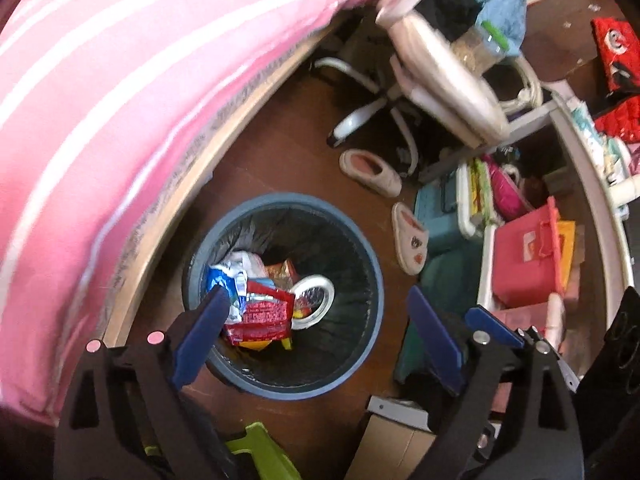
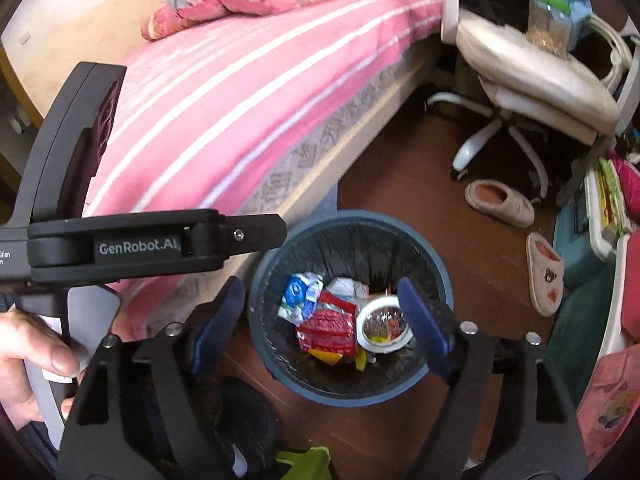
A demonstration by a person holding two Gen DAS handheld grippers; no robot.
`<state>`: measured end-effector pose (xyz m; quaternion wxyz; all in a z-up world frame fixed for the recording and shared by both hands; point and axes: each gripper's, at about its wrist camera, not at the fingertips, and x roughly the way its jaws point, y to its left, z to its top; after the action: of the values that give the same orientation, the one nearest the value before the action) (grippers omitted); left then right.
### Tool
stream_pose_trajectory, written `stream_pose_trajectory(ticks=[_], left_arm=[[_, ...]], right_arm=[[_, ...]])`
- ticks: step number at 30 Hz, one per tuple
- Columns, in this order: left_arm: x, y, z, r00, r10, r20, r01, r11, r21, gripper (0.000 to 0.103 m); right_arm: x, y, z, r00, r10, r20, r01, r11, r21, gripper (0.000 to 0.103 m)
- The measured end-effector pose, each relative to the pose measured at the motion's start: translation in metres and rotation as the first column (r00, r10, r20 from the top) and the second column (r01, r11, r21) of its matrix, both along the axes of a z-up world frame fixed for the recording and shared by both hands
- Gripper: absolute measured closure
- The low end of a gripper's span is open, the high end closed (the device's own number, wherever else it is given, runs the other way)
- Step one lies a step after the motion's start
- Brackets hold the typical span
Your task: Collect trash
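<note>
**Inspector:** Report the bin.

**Assistant:** The bin (image 2: 350,308) stands on the wood floor (image 2: 472,240) just beside the bed (image 2: 248,92). It is round, blue-rimmed, lined with a black bag. Inside lie a red wrapper (image 2: 328,330), a blue-and-white wrapper (image 2: 298,296), a tape roll (image 2: 384,326) and some yellow scraps, all resting at the bottom.

**Inspector:** Left gripper?

**Assistant:** The left gripper (image 1: 316,340) hangs above the bin, angled down. Its jaws stand wide, with nothing between the blue pads. One pad overlaps the bin's near rim in the view; the other sits off to the side over the floor.

**Inspector:** Right gripper?

**Assistant:** The right gripper (image 2: 320,320) is also above the bin and angled down, jaws spread wide and empty. The bin's contents show in the gap between its pads. In its view the left tool's black body crosses the frame over the bed edge, and a hand (image 2: 28,356) grips that tool's handle.

**Inspector:** Surroundings?

**Assistant:** A white swivel chair (image 2: 532,72) stands beyond the bin, with a jar (image 2: 548,24) on its seat. Two slippers (image 2: 500,202) lie on the floor between chair and bin, apart from each other. A red box (image 1: 524,264) sits on a shelf at the right in the left view. A green item (image 1: 260,452) shows at the lower edge; I cannot tell what it is.
</note>
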<state>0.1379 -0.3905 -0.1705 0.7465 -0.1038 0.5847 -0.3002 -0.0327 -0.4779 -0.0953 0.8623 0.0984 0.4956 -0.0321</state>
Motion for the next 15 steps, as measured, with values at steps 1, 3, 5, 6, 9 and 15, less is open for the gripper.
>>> stream_pose_trajectory(ticks=[1,3,5,6,9,15], left_arm=[[-0.002,0.005,0.008,1.000,0.017,0.013,-0.017,1.000,-0.009,0.014],[-0.004,0.016,0.023,0.998,0.048,0.037,-0.047,0.998,-0.031,0.014],[-0.008,0.030,0.038,0.994,0.083,0.072,-0.080,0.996,-0.049,0.014],[-0.009,0.037,0.046,0.991,0.102,0.089,-0.097,0.994,-0.059,0.013],[-0.014,0.057,0.069,0.979,0.150,0.137,-0.139,0.986,-0.090,0.013],[-0.030,0.102,0.110,0.947,0.230,0.223,-0.206,0.970,-0.126,0.011]], right_arm=[[-0.001,0.003,0.007,1.000,0.005,0.015,-0.005,1.000,-0.003,0.021],[-0.002,0.010,0.022,0.999,0.014,0.045,-0.014,1.000,-0.006,0.020],[-0.003,0.016,0.034,0.997,0.025,0.067,-0.025,1.000,-0.008,0.019],[-0.005,0.021,0.042,0.996,0.034,0.084,-0.034,0.999,-0.012,0.019],[-0.006,0.035,0.063,0.990,0.063,0.124,-0.061,0.998,-0.026,0.018],[-0.005,0.068,0.102,0.972,0.128,0.197,-0.119,0.991,-0.055,0.017]])
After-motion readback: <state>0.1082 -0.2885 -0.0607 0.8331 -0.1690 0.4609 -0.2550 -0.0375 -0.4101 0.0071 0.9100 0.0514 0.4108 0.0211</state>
